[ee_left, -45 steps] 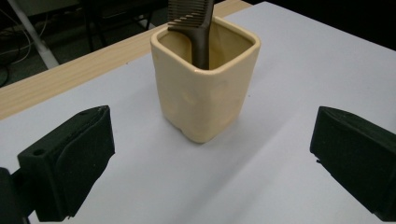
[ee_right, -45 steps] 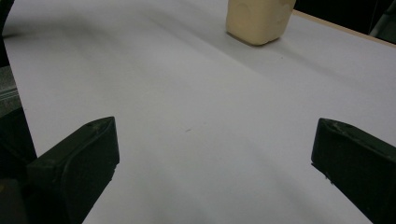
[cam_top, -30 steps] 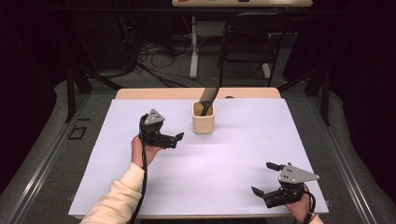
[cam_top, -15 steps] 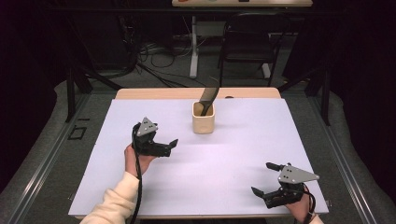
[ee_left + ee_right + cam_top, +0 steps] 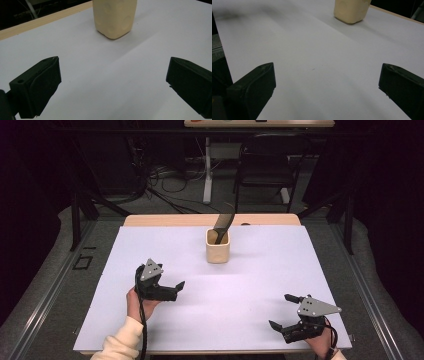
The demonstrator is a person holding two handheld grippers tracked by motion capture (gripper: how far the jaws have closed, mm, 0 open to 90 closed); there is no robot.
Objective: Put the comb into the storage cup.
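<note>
Black left gripper (image 5: pixel 172 288) low over white table (image 5: pixel 250 285), fingers spread, right gripper (image 5: pixel 284 311) likewise, cream cup (image 5: pixel 218 251) ahead

Over the last second the left gripper (image 5: pixel 176 287) has drawn back from the cream cup (image 5: pixel 218 251), sliding toward the person's edge of the counter and a little leftward (its jaws spread wide, holding nothing), so it now lies well apart from the cup.

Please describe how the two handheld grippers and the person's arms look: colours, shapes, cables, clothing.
Both the left gripper and right gripper are black with two blocky jaws and a grey three-cornered plate on top. A black cable trails along the cream sleeve on the left arm.
</note>
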